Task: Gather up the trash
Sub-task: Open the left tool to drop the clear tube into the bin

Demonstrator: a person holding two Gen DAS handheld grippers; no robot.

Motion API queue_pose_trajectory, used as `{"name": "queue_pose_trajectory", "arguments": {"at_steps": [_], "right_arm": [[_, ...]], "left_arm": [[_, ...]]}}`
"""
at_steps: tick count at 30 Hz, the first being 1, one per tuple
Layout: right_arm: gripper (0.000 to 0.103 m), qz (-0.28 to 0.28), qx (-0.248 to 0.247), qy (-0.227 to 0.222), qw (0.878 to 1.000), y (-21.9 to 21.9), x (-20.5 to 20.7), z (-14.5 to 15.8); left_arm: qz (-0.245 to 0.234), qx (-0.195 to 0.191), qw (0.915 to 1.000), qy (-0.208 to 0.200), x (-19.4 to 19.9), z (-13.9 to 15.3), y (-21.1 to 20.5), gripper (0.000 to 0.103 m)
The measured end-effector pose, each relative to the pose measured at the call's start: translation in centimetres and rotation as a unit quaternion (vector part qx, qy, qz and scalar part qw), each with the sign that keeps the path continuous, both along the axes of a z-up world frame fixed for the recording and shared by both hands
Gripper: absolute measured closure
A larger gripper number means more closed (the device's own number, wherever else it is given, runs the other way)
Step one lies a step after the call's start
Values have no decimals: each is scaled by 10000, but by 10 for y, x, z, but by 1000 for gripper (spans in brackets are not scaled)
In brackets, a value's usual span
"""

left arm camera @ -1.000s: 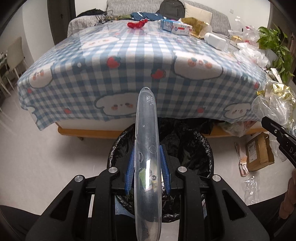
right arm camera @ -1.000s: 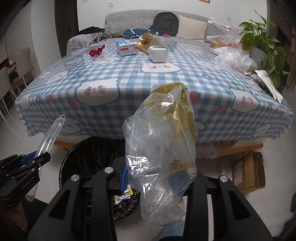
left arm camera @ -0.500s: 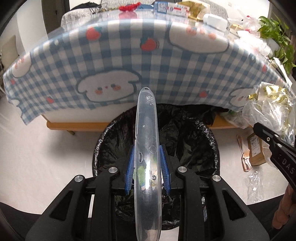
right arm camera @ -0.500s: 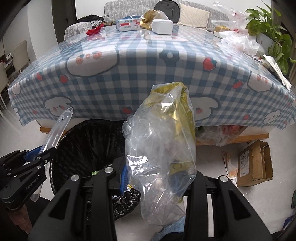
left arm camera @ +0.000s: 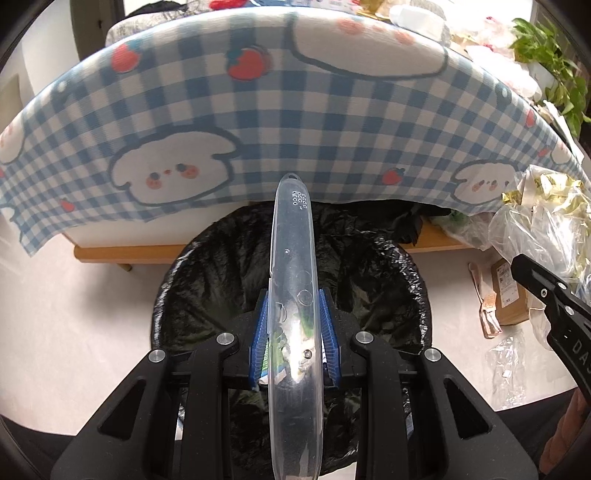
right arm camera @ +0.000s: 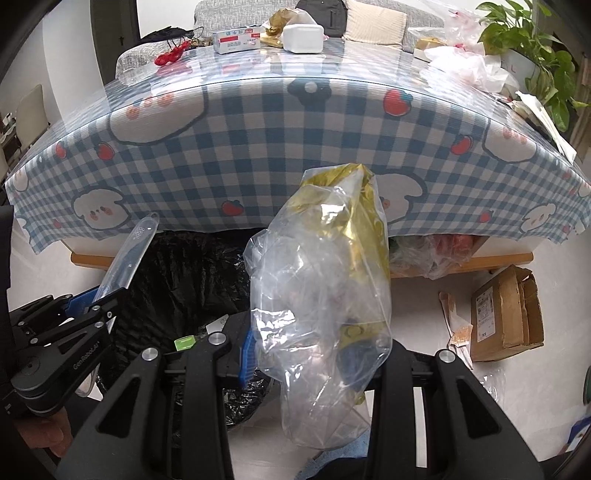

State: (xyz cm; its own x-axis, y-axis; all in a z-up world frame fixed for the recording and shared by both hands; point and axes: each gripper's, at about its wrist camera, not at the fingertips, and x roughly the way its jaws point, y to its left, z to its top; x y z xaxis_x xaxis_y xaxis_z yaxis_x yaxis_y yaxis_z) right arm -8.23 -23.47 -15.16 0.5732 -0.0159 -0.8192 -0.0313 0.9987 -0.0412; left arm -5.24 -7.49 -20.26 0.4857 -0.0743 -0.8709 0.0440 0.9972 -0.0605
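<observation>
Black-lined bin point(left arm camera: 207, 295) below, left claw point(left arm camera: 293, 332) grips clear plastic case point(left arm camera: 293, 280), right claw point(right arm camera: 314, 354) clamps crumpled clear/gold bag point(right arm camera: 325, 280).

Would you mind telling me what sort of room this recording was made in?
Most likely a home living or dining room: a grey sofa with a cushion stands behind a table under a checked cartoon tablecloth, a potted plant sits at its right end, and a black-lined trash bin stands on the floor.

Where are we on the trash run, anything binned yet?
Some scraps already lie in the black-lined bin. In hand: left gripper clamps a clear plastic case over the bin; right gripper holds a plastic bag beside it. Left: drop both, then the wrappers and cardboard box on the floor.
</observation>
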Motion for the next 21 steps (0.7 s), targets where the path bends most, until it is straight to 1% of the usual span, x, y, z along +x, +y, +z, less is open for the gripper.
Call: {"name": "queue_pose_trajectory", "arguments": {"at_steps": [4,6,8,9,11,15,17,18,20,21], "right_arm": [[69,-20,1,12,10000,-1,1,-1],[69,-11,2,10,10000,0,1,-1],[69,12,3,14,10000,2,3,-1],[69,25,6,20,10000,4,3,-2],[69,56,3,41,10000,9,4,-3],[69,140,12,107,9998,22,5,-9],[69,176,42,154,9997,31,5,-13],[69,201,55,172,9996,35,5,-15],[69,258,68,193,9995,44,5,-18],[69,286,83,209,9993,49,6,-20]], "left_arm": [[-59,-3,10000,29,2,-7,-3,77],[-56,-6,10000,62,2,-9,-1,74],[-51,52,10000,51,1,-9,1,66],[-25,65,10000,16,0,-8,3,64],[14,77,10000,-12,-2,-7,7,55],[81,75,9999,-30,-6,-5,19,44],[158,74,9998,-44,-7,-1,28,37],[190,73,9998,-53,-9,0,32,35],[242,84,9996,-83,-11,2,40,27],[269,94,9995,-113,-13,3,45,26]]}}
